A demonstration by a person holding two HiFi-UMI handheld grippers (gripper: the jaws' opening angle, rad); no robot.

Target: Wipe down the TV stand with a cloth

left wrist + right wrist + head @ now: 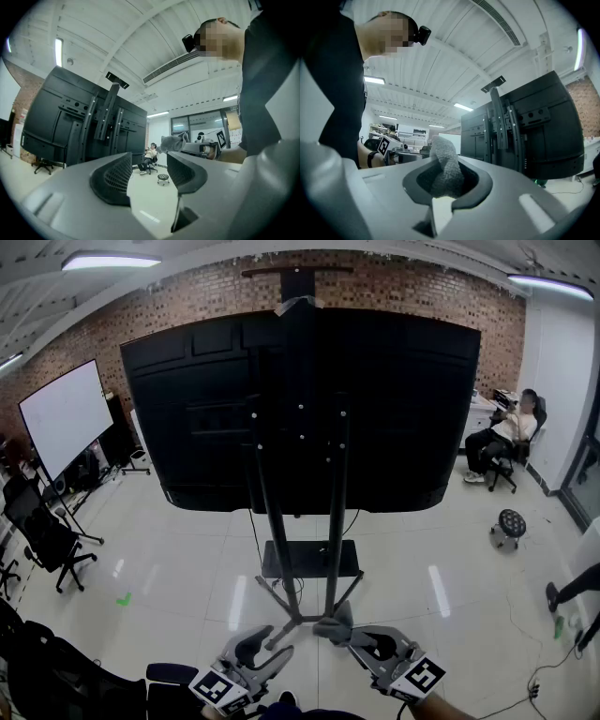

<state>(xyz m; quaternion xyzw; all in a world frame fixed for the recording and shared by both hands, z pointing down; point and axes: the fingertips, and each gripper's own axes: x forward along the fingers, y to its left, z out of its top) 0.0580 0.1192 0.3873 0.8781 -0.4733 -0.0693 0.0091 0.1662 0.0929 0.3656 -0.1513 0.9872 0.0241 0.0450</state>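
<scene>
Though held low at the bottom centre of the head view, grips the grey cloth [333, 624] in the right gripper [349, 634], with jaws clamped on a bunched wad of it. Leaves the left gripper [279, 643] empty at lower left of centre, with jaws moderately apart and only floor between them. Finds the TV stand [337, 521] straight ahead, up-frame of both grippers, as two dark uprights running vertically through the frame centre to the back of the big screen [187, 399], with feet spreading at lower centre. Puts the cloth just beside the nearest foot, possibly touching it, though hard to tell from this steep angle. Judging by that, calls for the right side, the nearer one, to wipe upward along the uprights' long axis rather than across.
</scene>
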